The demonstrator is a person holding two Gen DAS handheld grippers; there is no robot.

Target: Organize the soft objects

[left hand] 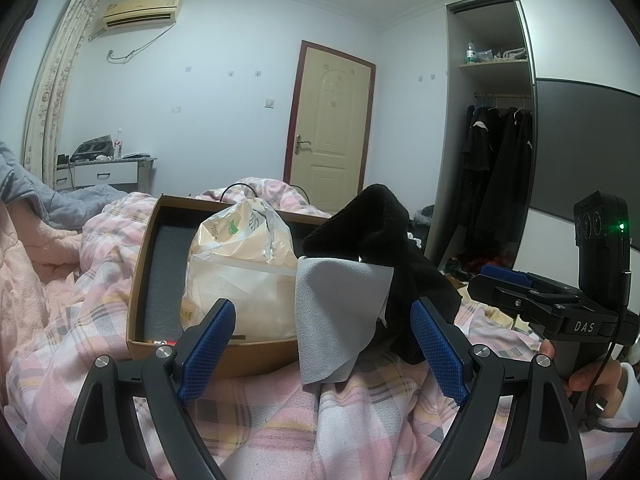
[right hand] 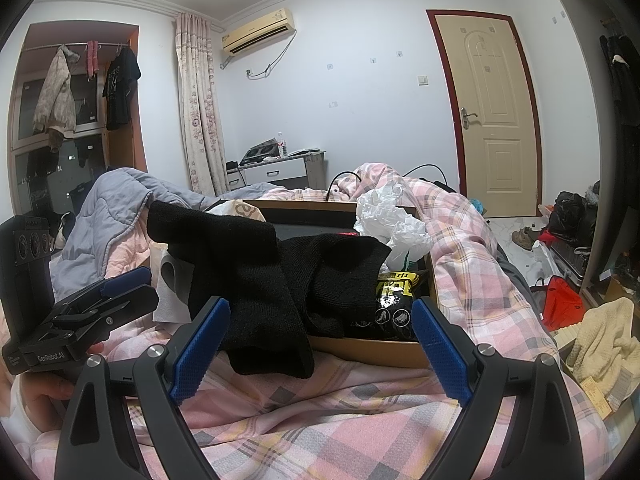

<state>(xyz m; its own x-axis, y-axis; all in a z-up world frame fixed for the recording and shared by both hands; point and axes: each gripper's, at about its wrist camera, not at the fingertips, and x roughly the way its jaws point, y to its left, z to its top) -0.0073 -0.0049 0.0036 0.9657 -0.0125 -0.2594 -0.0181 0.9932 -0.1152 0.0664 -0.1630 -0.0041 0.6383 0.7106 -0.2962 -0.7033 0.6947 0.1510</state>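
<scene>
Sitting on a pink plaid quilt [left hand: 100, 320], a cardboard box [left hand: 140, 280]; both grippers' fingers [left hand: 208, 340] spread wide.

A bed covered by a pink plaid quilt [left hand: 280, 412] carries everything; an open cardboard box [left hand: 138, 280] sits directly on the quilt; a black knit cloth [right hand: 256, 292] hangs over the box's near rim with its end lying on the quilt; a grey cloth [left hand: 340, 320] drapes over that rim down to the bedding; a grey-blue quilt [right hand: 120, 204] is bunched at the far left; a black cable [right hand: 344, 180] arcs over the bedding behind the box.
</scene>
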